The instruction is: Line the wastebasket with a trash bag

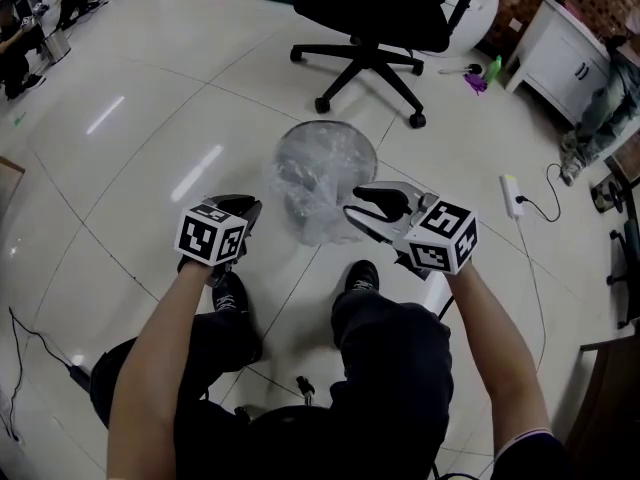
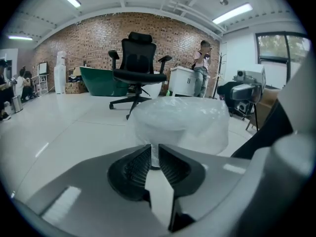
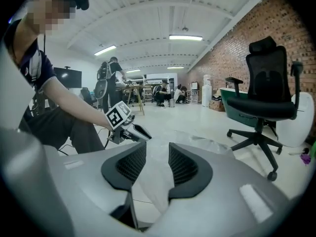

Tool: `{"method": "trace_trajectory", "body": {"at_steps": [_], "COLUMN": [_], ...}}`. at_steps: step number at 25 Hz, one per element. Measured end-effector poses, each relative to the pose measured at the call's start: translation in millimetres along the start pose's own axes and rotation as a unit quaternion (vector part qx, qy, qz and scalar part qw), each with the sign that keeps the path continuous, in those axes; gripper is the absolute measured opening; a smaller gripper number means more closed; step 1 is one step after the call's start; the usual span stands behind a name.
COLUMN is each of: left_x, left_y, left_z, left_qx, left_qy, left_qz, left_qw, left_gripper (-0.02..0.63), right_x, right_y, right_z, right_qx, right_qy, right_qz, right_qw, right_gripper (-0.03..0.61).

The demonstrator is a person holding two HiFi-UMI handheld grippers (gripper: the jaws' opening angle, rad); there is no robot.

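Note:
A round wastebasket stands on the pale floor ahead of my feet, with a clear trash bag draped over and into it. My left gripper is just left of the basket; in the left gripper view its jaws stand close together, shut on a thin strip of the trash bag. At the basket's near right edge my right gripper has its jaws wide apart. In the right gripper view loose bag film lies in the gap, and the left gripper shows beyond it.
A black office chair stands just beyond the basket. A white cabinet is at the far right, with a power strip and its cable on the floor to the right. My shoes sit close behind the basket.

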State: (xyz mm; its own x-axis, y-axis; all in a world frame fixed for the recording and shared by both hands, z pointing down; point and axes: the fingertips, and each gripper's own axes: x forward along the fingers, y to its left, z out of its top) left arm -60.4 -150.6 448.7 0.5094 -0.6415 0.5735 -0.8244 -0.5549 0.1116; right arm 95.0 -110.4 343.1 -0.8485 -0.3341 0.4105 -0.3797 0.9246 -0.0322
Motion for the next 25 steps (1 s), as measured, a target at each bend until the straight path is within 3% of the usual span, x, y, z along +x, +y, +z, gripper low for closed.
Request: {"method": "trace_trajectory", "body": {"at_steps": [8, 11, 15, 25], "left_x": [-8.8, -10.3, -7.2, 16.3], "left_y": [-32.2, -39.7, -39.5, -26.5], "left_z": [-10.3, -11.7, -10.6, 10.2], "left_qx": [0.000, -0.001, 0.000, 0.033], "left_qy": [0.001, 0.000, 0.002, 0.017], "left_qz": [0.003, 0.002, 0.001, -0.019], "left_qw": [1.0000, 1.0000, 1.0000, 0.9991], "left_gripper": [0.057, 0.057, 0.057, 0.054], "right_x": [26.0, 31.7, 27.3, 4.1], "right_y": [16.2, 9.3, -1.0, -76.5], "right_z": [-12.5, -19.2, -11.6, 39.0], "right_qx": [-0.030, -0.043, -0.043, -0.042], "right_qy": [0.036, 0.055, 0.047, 0.014], "right_qz": [0.002, -0.014, -0.017, -0.076], "right_qw": [0.999, 0.997, 0.998, 0.996], "right_gripper": [0.131, 0.016, 0.008, 0.006]}}
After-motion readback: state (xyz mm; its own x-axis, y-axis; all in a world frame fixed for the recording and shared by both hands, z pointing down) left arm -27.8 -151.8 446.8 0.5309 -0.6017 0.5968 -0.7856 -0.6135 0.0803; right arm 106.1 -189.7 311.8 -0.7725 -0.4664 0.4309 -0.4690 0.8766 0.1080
